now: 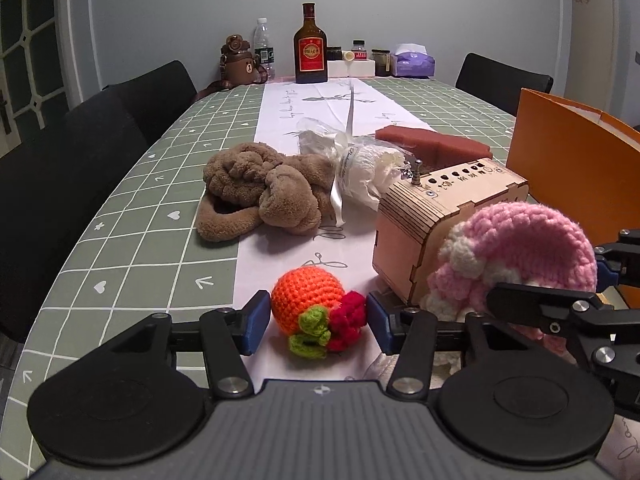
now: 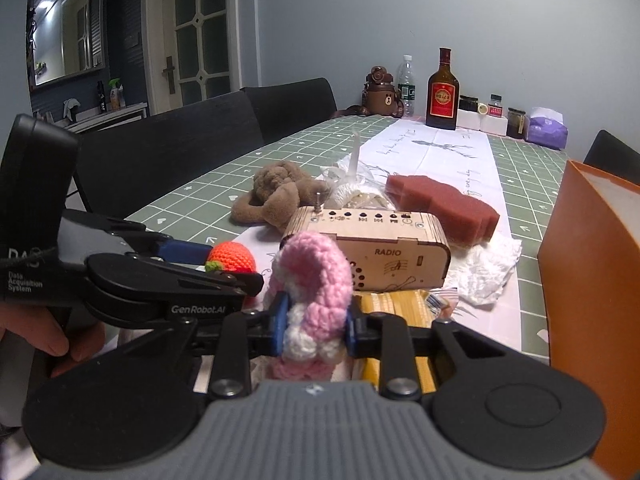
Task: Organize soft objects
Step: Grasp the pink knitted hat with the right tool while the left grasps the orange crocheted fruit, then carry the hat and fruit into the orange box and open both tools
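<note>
My right gripper [image 2: 314, 330] is pinching the pink-and-white crocheted flower [image 2: 310, 292] low on its body, just in front of the pale wooden radio box [image 2: 372, 252]. My left gripper [image 1: 316, 322] is spread around the orange crocheted ball with green and red trim [image 1: 312, 310], which lies on the white table runner [image 1: 280, 128], pads not yet pressing. I'd close the left pads evenly across the ball's middle, squeezing gently so the yarn gives without slipping, then lift both clear toward the orange bin [image 1: 576, 168].

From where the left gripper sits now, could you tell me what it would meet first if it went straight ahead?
The orange crochet fruit, already lying between the left gripper and its open jaws. Beyond it, likely the brown plush towel, though depth is unclear.
</note>
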The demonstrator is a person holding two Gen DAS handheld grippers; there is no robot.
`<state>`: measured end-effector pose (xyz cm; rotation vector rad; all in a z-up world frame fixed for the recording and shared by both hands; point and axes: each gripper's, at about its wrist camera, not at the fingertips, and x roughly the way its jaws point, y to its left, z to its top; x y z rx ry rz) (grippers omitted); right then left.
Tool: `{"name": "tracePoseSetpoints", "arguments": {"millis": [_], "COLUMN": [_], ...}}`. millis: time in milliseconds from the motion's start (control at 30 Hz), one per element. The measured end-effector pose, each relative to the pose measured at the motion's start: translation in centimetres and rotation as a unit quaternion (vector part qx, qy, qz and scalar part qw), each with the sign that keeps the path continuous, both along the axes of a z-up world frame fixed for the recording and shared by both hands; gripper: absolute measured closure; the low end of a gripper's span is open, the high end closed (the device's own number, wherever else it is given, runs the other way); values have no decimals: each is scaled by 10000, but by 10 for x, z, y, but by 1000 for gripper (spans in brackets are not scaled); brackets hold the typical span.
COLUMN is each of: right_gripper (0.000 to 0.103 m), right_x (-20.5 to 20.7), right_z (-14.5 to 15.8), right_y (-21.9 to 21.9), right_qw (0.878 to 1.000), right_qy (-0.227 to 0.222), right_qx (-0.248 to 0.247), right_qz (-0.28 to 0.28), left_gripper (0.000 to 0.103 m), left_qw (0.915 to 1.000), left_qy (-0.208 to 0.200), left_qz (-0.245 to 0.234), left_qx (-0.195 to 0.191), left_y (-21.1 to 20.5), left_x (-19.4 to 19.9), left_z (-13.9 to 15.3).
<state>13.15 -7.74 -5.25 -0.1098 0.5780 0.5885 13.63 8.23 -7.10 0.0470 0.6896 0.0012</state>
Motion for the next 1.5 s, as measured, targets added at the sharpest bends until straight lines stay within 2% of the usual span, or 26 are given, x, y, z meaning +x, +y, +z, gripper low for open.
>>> {"name": "tracePoseSetpoints", "arguments": {"millis": [200, 467, 633, 900, 1133, 1367, 1500], "right_gripper": [79, 80, 80, 80, 80, 80, 80], "right_x": [-5, -21, -35, -55, -59, -41, -19], "right_z": [8, 36, 60, 101, 132, 148, 145], "right_y": [-4, -13, -26, -69, -123, -174, -201], "right_qw": [9998, 9989, 9980, 9951, 9930, 9898, 9880], "right_qy": [-77, -316, -508, -824, -975, -959, -821], "right_qx": [159, 336, 382, 505, 322, -100, -300], "right_qz": [55, 82, 71, -196, -578, -1051, -1274], "left_gripper": [45, 45, 45, 45, 45, 45, 45], "left_qw": [9998, 9984, 9979, 9928, 9842, 9747, 9676], "left_qy": [-159, -542, -637, -1017, -1164, -996, -801], "left_qz": [100, 85, -9, -631, -1333, -1996, -2394], "left_qx": [-62, -123, -110, -71, -81, -128, 15], "left_y": [2, -6, -15, -58, -111, -167, -200], "left_x": [-15, -47, -61, -81, -73, -41, -20], "left_z": [11, 51, 76, 115, 133, 144, 143]}}
